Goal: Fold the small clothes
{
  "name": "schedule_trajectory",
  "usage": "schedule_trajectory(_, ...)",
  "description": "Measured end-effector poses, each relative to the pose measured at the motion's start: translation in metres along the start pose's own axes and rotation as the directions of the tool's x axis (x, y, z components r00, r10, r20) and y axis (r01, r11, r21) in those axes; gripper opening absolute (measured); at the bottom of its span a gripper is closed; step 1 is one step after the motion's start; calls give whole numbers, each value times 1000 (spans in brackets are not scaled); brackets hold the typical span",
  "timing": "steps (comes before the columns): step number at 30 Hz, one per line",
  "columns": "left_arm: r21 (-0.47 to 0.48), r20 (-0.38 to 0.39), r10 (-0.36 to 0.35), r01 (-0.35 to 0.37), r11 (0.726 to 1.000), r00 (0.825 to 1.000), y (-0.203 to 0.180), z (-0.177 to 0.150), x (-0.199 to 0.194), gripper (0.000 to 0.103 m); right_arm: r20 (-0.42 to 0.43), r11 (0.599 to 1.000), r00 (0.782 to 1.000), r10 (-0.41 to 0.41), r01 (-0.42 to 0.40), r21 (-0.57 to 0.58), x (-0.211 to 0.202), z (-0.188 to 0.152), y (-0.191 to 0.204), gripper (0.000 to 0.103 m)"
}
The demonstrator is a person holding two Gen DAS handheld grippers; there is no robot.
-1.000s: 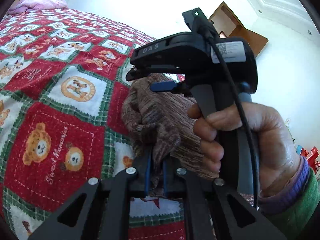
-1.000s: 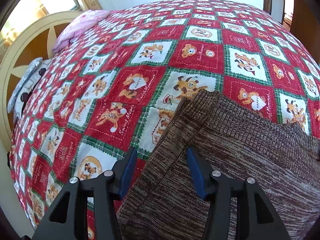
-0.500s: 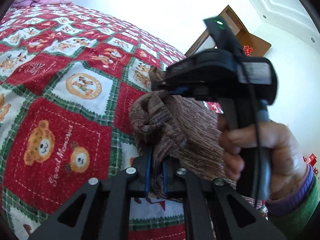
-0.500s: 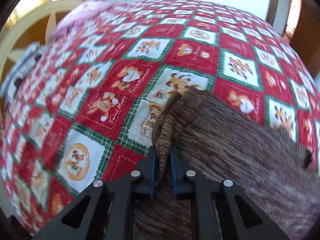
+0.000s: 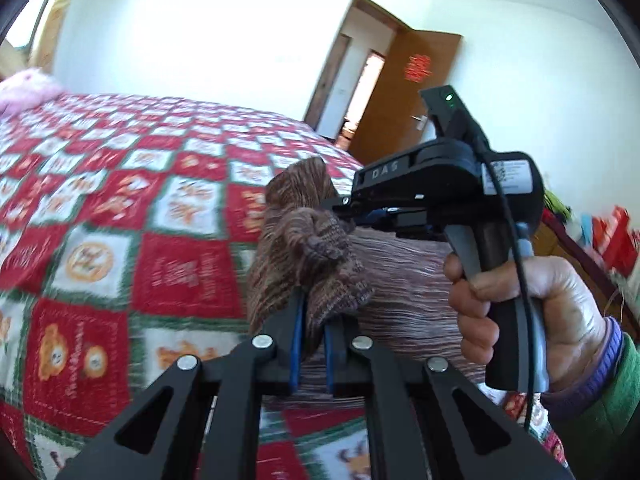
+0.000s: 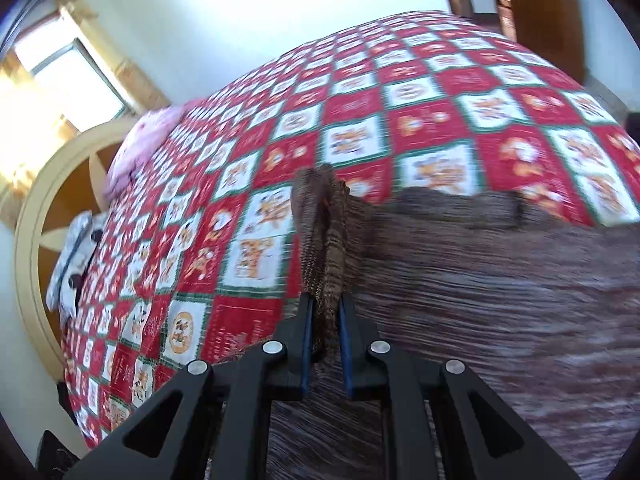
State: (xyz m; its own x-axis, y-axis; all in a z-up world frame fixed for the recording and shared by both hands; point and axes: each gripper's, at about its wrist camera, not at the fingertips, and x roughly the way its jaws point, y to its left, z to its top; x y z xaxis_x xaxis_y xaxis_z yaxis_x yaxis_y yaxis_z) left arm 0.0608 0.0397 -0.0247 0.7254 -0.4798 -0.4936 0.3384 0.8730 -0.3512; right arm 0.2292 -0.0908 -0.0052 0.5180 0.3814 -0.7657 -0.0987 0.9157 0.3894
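Observation:
A brown knitted garment (image 6: 500, 280) lies partly on the red and white patchwork bedspread (image 6: 360, 120). My right gripper (image 6: 324, 320) is shut on a bunched corner of it and holds that corner raised. My left gripper (image 5: 312, 320) is shut on another bunched part of the brown garment (image 5: 312, 248), lifted off the bed. In the left wrist view the right gripper (image 5: 360, 216) shows close by, held in a hand (image 5: 528, 296), pinching the cloth beside my left fingers.
The bedspread (image 5: 120, 220) covers a wide bed. A pink pillow (image 6: 140, 148) and a round wooden headboard (image 6: 52, 200) lie at the far end. A wooden door (image 5: 404, 92) stands open behind the bed. Coloured clutter (image 5: 608, 236) is at the right.
My right gripper closed on the garment's corner a second ago. Both grippers have since lifted the cloth up off the bed, and the views tilt upward toward the walls.

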Motion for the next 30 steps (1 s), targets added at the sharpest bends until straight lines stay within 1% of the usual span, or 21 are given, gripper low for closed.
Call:
schedule_trajectory(3,56,-34,-23,25,998,999,-22,0,9,9,3,999,1000,-20,20,35,-13,-6,-25,12)
schedule_trajectory(7,90,-94,-62,70,993,994,-46,-7,20,9,5,997,1000,-30,29,75,-24,-16,-55,11)
schedule_trajectory(12,149,-133,-80,100,984,988,-69,-11,32,9,28,995,999,-35,33,90,-38,-19,-75,10)
schedule_trajectory(19,188,-183,-104,139,972,978,-91,-12,48,9,53,994,996,-72,67,87,-59,-20,-102,10)
schedule_trajectory(21,197,-207,-95,136,971,974,-98,-12,56,9,56,992,995,-87,81,92,-63,-22,-109,6)
schedule_trajectory(22,200,-215,-87,131,971,973,-100,-13,60,9,58,991,994,-91,85,99,-66,-23,-114,6)
schedule_trajectory(23,204,-224,-78,125,971,971,-103,-13,63,9,61,991,994,-93,86,106,-68,-25,-119,2)
schedule_trajectory(24,207,-228,-72,120,971,971,-105,-13,65,9,64,989,993,-102,95,112,-70,-26,-123,0)
schedule_trajectory(25,213,-230,-62,112,971,971,-107,-13,68,9,71,987,991,-115,106,120,-75,-28,-128,0)
schedule_trajectory(30,218,-236,-32,85,972,971,-112,-13,72,9,86,984,991,-104,90,154,-86,-33,-150,0)
